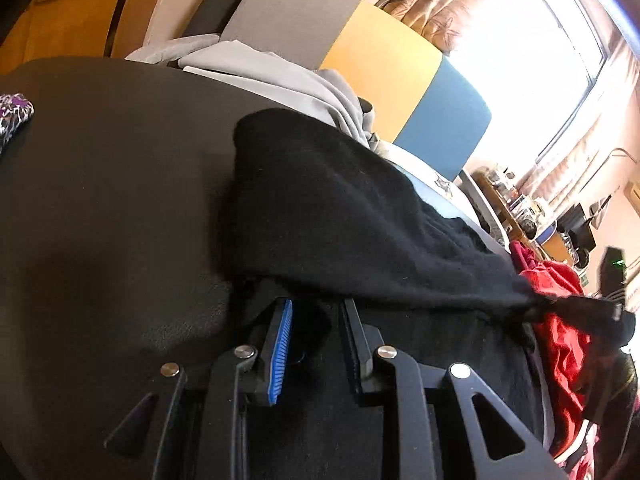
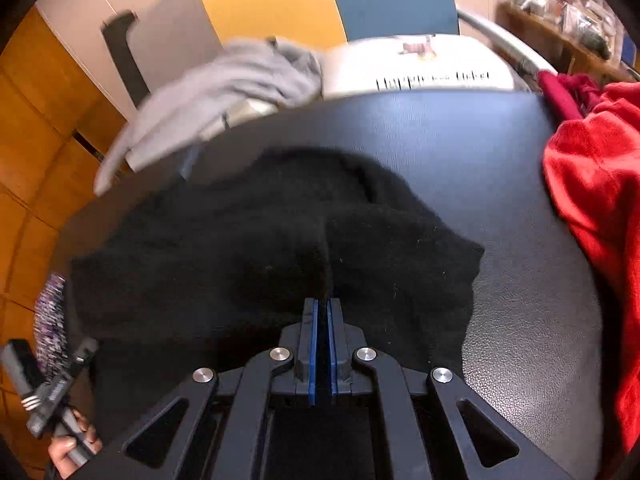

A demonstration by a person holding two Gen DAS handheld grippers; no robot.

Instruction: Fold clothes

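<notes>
A black knit garment [image 2: 260, 248] lies bunched on the black leather table [image 2: 500, 200]. My right gripper [image 2: 322, 304] is shut on a fold of the black garment at its near edge. In the left wrist view the black garment [image 1: 340, 208] is lifted into a ridge stretched toward the right gripper [image 1: 580, 308] at the right. My left gripper [image 1: 316, 308] is open, its jaws apart, low under the raised fabric with black cloth between and below them. The left gripper also shows at the bottom left of the right wrist view [image 2: 56, 392], held by a hand.
A red garment [image 2: 592, 184] is piled at the table's right side. Grey clothes [image 2: 224, 88] and a white printed garment [image 2: 416, 64] lie at the far edge. A purple patterned cloth [image 1: 12, 116] sits at the left. A grey, yellow and blue panel [image 1: 380, 64] stands behind.
</notes>
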